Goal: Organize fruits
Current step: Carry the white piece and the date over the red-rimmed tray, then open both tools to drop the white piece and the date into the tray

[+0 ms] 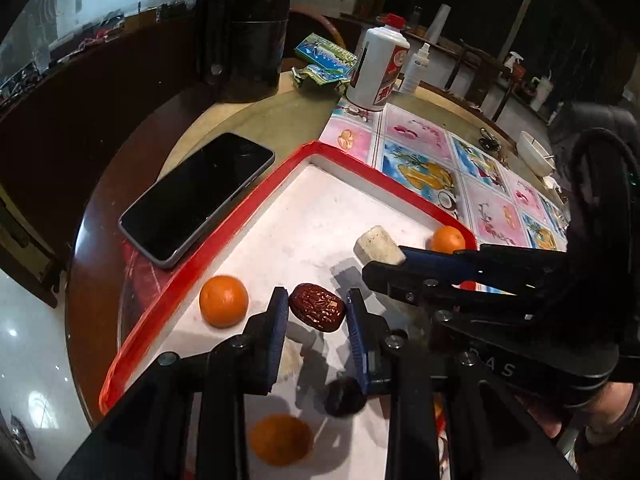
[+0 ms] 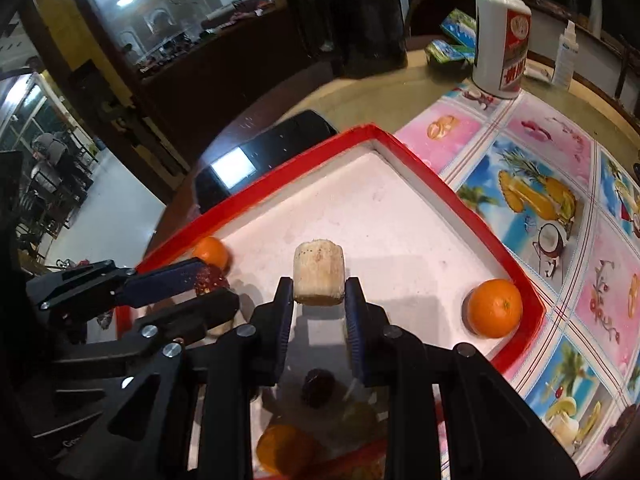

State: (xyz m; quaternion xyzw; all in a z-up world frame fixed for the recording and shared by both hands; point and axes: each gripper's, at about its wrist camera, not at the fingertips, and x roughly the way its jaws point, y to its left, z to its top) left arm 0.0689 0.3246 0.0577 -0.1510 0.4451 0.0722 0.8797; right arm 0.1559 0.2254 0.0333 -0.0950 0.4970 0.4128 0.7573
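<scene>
Dim room, round wooden table [image 1: 256,120] partly covered by a fruit-print cloth [image 2: 552,184], with a phone [image 1: 196,200] lying just left of a red-rimmed white tray [image 1: 240,240]. Both grippers are over the tray, each carrying something. The left gripper [image 1: 318,312] is clamped on a wrinkled red date [image 1: 318,312], lifted above the tray floor. The right gripper [image 2: 319,280] grips a pale cylindrical chunk [image 2: 319,272], possibly peeled sugarcane or banana; the view is too soft to tell. Oranges sit loose in the tray: one at the left rim [image 1: 223,301], one in the far right corner [image 2: 495,307], one near and shadowed [image 1: 280,438]. The step looks like mid-sorting, both pieces lifted. Next, each needs carrying to its like and setting down gently, clear of the other gripper.
</scene>
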